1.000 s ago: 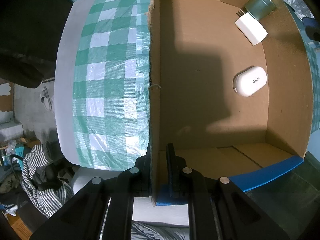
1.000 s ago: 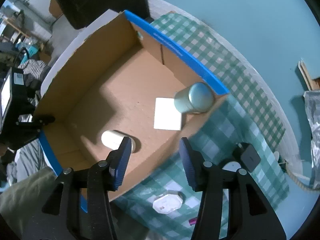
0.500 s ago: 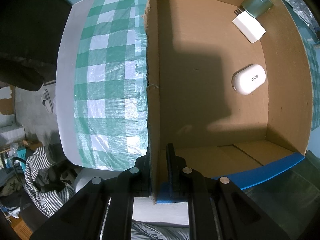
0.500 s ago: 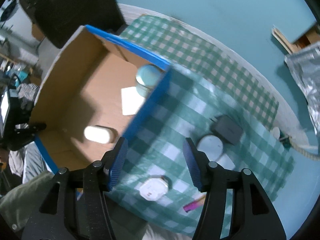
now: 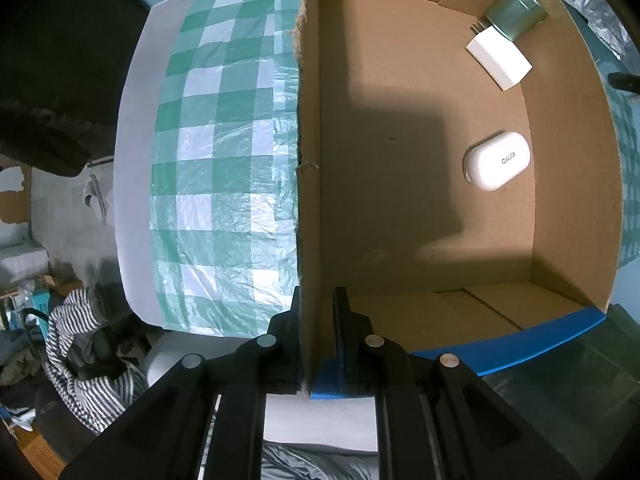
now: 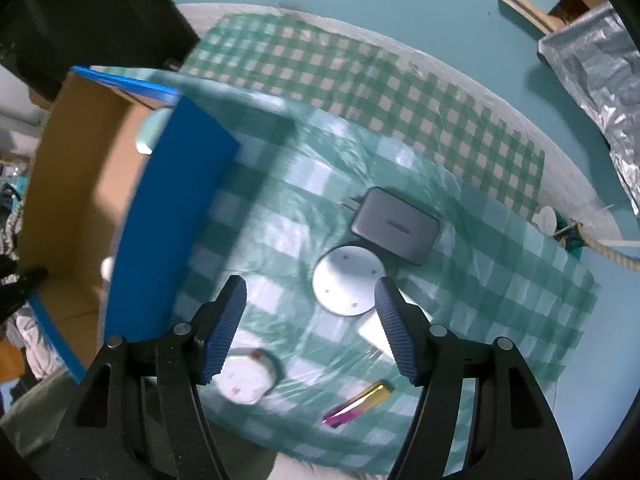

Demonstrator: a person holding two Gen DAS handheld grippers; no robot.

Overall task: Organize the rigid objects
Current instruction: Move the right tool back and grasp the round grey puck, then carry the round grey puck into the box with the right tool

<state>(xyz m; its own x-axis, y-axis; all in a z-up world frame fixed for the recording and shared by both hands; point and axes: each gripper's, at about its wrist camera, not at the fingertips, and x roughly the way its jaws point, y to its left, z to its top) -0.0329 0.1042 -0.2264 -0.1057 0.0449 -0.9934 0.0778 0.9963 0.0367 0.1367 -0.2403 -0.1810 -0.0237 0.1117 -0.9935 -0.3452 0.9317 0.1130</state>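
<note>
While the left hand-held gripper (image 5: pixel 317 312) stays clenched on the box (image 5: pixel 310 160) wall, the right hand-held gripper (image 6: pixel 310 312) is opening over the counter (image 6: pixel 500 240), empty, beside a white disc (image 6: pixel 346 286) and grey charger (image 6: pixel 394 230).

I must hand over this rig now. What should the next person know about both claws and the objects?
Left claw: shut on the box wall, holding it.
Right claw: empty, jaws opening above the cloth, over the white disc.
Done: can, white charger and white case lie in the box.
Left: the disc, grey charger, round white item and shiny stick are on the cloth.
</note>
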